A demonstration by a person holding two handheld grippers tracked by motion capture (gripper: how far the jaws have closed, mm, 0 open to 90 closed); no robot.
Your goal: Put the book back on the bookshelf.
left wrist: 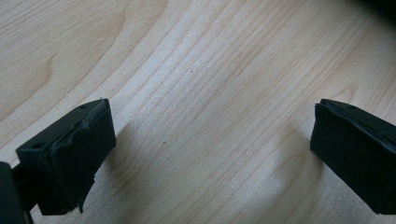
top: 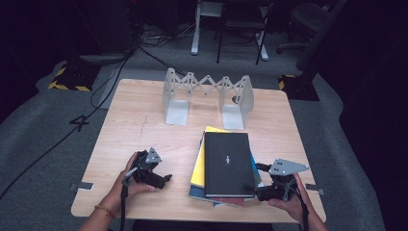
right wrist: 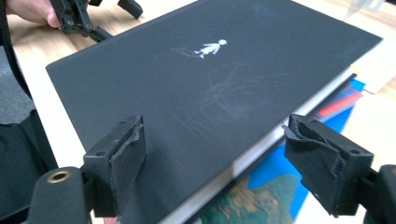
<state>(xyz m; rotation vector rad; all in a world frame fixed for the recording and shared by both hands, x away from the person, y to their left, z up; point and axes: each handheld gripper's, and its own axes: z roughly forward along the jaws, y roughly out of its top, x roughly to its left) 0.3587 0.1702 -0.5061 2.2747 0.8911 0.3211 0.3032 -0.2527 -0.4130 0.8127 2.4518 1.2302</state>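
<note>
Where the pale wooden worktop (top: pixel 144 125) nears the person's side, a stack of books lies flat — a black hardcover book (top: pixel 228 163) with a small white figure on its cover rests on top, over a yellow book (top: pixel 198 166) that juts out to the left and a blue book (right wrist: pixel 275 175) whose cover shows beneath the right edge. In the right gripper view a strip of red also shows under the black book's far side, though what it belongs to is hard to tell.

The right tongs (right wrist: pixel 219 168) sit at the near right corner of the stack with their jaws spread wide, one jaw over the black cover and the other out past the book's page edge, above the blue cover; whether either jaw touches the book cannot be told. The person's right hand (top: pixel 288 202) holds them from below, the grey three-cornered plate on top.

The left tongs (left wrist: pixel 210 144) rest low over bare wood, well to the left of the stack, jaws also wide apart with nothing between them. The left hand (top: pixel 126 183) grips them, a thin band at the wrist.

Farther back on the worktop stands a white expanding book rack (top: pixel 207 94) — two upright ends joined by a zigzag lattice — with nothing in it.
</note>
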